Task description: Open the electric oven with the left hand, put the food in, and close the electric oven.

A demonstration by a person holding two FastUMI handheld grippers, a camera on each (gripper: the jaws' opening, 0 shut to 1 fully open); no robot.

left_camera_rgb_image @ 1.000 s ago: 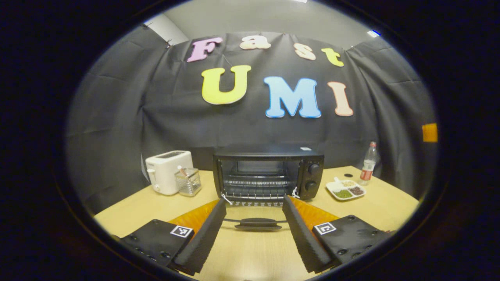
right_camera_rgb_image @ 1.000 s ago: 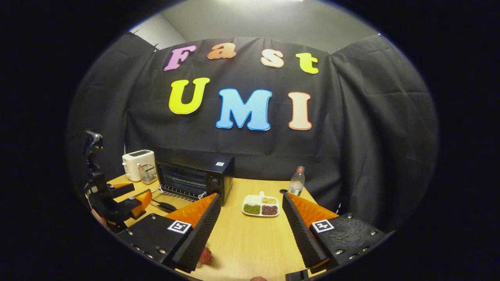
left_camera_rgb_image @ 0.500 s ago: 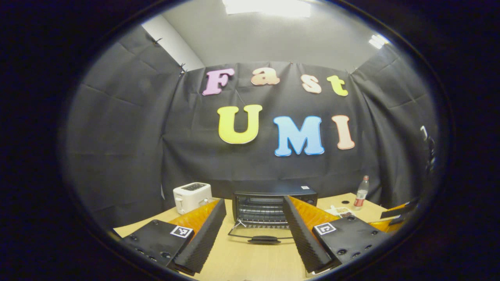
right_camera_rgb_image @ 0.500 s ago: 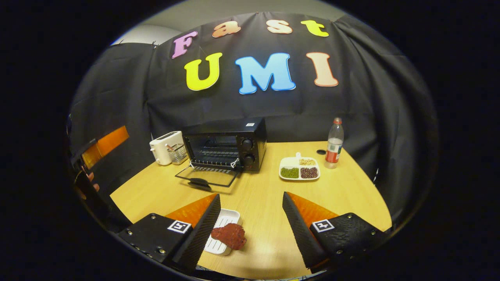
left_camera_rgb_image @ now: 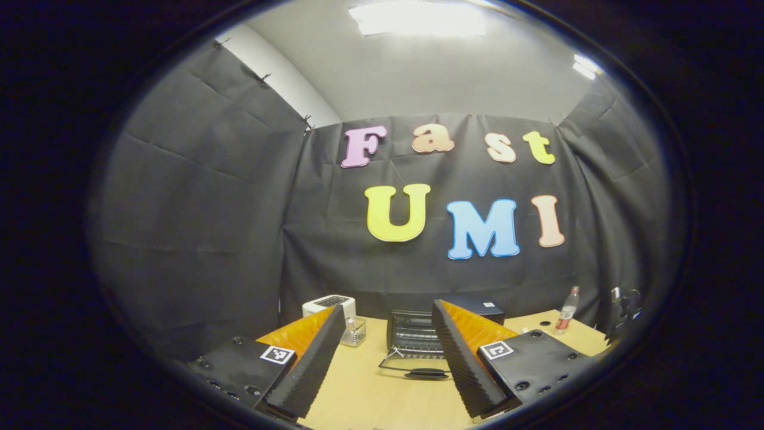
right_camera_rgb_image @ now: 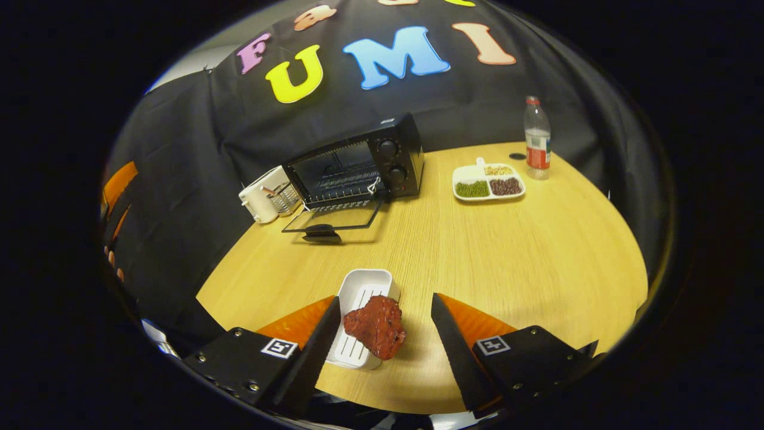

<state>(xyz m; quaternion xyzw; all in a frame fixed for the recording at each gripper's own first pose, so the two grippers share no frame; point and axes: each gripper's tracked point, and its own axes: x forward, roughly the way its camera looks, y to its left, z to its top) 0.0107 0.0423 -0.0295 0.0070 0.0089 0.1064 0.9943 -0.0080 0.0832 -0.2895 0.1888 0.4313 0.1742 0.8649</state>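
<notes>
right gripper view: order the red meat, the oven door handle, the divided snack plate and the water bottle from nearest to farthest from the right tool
1. Red meat, on the white tray, between the right tool fingers.
2. Oven door handle, left of centre, on the lowered door.
3. Divided snack plate, far right of the oven.
4. Water bottle, just behind that plate.

The oven [right_camera_rgb_image: 358, 164] is black. The food [right_camera_rgb_image: 376, 325] is dark red and lies on a white tray [right_camera_rgb_image: 358, 292] with ridges. The counter [right_camera_rgb_image: 477, 251] is light yellow wood with fine lines. The toaster [right_camera_rgb_image: 259, 200] is white. The plate [right_camera_rgb_image: 486, 181] is white with green, brown and tan piles. The bottle [right_camera_rgb_image: 537, 140] is clear with a red cap and red label.
</notes>
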